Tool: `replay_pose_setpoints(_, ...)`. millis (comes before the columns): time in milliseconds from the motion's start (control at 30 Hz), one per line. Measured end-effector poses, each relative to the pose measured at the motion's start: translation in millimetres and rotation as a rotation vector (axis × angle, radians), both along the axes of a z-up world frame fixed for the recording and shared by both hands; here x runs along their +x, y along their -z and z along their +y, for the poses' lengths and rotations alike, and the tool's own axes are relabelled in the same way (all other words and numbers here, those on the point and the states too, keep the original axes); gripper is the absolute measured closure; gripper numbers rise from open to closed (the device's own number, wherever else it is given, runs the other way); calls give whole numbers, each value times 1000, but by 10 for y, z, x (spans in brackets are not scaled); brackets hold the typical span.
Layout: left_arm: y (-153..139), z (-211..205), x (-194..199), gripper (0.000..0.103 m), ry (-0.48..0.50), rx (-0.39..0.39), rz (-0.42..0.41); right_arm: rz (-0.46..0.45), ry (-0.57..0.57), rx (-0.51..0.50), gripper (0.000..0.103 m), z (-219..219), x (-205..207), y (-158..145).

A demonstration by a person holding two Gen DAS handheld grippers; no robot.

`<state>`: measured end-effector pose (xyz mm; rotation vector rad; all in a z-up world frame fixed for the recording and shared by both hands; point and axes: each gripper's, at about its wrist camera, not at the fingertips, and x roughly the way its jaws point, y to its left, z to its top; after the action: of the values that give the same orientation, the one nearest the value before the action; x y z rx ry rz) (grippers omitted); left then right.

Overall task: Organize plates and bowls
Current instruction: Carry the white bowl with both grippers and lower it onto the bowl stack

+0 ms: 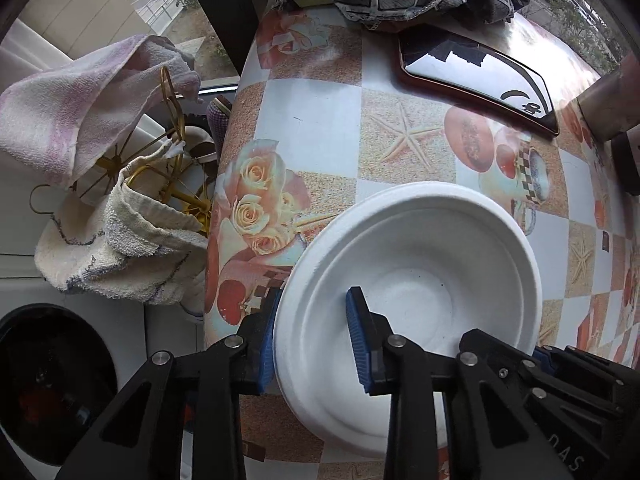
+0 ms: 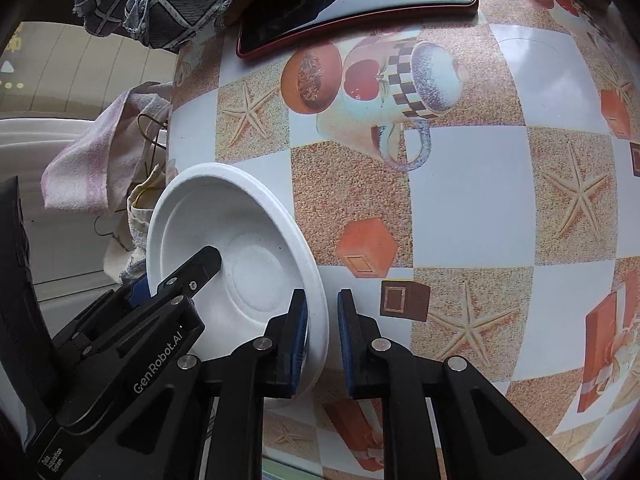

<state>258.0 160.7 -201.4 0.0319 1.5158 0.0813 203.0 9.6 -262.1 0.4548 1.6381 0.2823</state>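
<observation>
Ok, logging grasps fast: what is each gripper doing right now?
Left gripper: jaws astride the white bowl's rim, gap visible; grip cannot be told.
Right gripper: open, straddling the same bowl's rim, outer finger clear.

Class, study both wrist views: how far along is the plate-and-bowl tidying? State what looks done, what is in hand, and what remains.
Done: nothing visibly stacked; only one white bowl shows on the patterned table. In hand: the left gripper straddles the bowl's left rim, one finger inside, one outside; the right gripper brackets the opposite rim, with a gap at its outer pad. Left: lifting and placing the bowl; no destination is visible.
</observation>
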Motion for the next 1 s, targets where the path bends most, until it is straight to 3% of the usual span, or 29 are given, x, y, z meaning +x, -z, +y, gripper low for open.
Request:
replay_pose_setpoints(367, 2, -754, -584, 71, 139, -21, 41, 35, -26, -82, 86, -520, -609, -52)
replay_pose_setpoints(800, 21, -1484, -1914, 71, 275, -67, 144, 141, -25, -144, 85, -1128, -1888, -85)
replay_pose_setpoints(1000, 39, -1687, -2320, 69, 348, -57, 160, 172, -22, -124, 85, -1262, -2325, -59)
